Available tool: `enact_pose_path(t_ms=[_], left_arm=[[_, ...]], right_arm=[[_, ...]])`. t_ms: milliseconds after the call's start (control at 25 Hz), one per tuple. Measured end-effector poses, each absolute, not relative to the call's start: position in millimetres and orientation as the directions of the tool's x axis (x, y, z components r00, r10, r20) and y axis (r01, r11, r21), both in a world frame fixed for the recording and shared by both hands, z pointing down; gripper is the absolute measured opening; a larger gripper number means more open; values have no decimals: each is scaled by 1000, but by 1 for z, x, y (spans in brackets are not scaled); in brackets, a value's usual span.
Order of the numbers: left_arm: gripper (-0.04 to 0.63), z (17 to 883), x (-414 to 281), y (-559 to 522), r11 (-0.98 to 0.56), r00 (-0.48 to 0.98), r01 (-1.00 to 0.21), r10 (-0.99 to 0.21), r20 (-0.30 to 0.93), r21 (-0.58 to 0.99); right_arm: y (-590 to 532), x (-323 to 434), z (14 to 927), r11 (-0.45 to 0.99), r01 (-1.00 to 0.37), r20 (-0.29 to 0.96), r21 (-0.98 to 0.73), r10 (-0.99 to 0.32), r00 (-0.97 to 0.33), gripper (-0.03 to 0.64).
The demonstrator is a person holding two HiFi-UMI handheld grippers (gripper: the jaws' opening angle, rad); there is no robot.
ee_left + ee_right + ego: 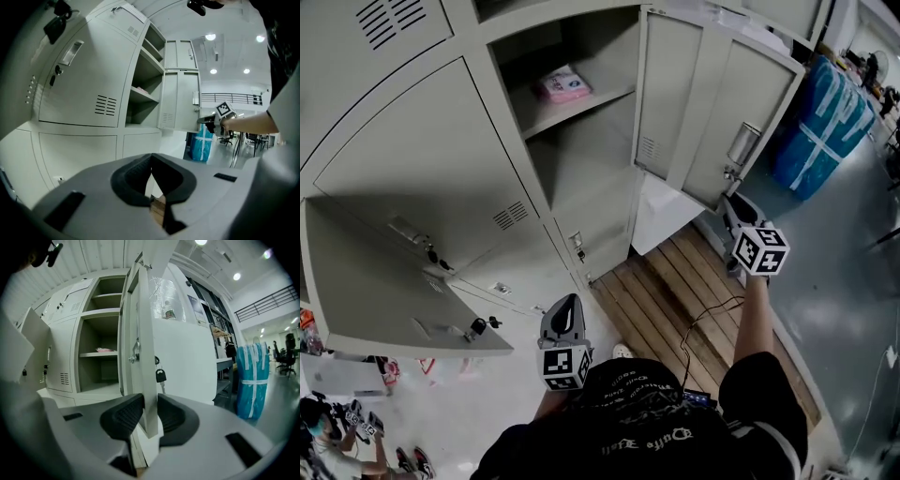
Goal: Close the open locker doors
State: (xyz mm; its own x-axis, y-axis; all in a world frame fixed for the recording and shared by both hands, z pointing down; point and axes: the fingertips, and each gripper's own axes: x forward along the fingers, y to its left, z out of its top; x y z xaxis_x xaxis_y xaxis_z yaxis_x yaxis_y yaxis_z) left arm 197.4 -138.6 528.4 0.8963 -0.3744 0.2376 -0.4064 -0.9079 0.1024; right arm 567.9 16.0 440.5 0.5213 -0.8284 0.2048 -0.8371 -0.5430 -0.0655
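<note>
While the right gripper [150, 412] reaches out to the right of the open compartment [581, 150], its fingers [123, 417] pinch the free edge of that compartment's door [712, 122], one ribbed pad on each face of the thin sheet metal. This door hangs from the compartment's right side and stands swung wide, with its inner face turned towards the opening. A small dark key tag [160, 376] dangles from its lock, just above the pinched spot. Inside the compartment, a shelf [581, 105] near the top carries a pink packet [563, 84].

To the left of the compartment and lower in the head view, a second door [394, 281] also stands out from the locker front, with keys [478, 326] hanging at its outer edge. The left gripper [151, 159] is held close to the person's chest, below the compartment in the head view and well apart from both doors. Its fingers [129, 180] are pressed together at the tips with nothing between them.

On the floor in front of the compartment lies a wooden pallet [675, 291], and a blue wrapped bundle [825, 122] stands to the compartment's right, beyond the pinched door
</note>
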Motion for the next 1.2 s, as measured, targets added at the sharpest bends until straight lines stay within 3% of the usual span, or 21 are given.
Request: enact_pose_path(t_ms=[760,1200], left_arm=[[8,523,168,-149,-902,888,-429,-411,209,53],[8,524,150,-154,-875,861,-483,-466,205,42]], right_arm=[[-13,444,438,-343,-939,123,22,-931,343,91],[-48,391,436,-305,-950,110,66,-944,311,98]])
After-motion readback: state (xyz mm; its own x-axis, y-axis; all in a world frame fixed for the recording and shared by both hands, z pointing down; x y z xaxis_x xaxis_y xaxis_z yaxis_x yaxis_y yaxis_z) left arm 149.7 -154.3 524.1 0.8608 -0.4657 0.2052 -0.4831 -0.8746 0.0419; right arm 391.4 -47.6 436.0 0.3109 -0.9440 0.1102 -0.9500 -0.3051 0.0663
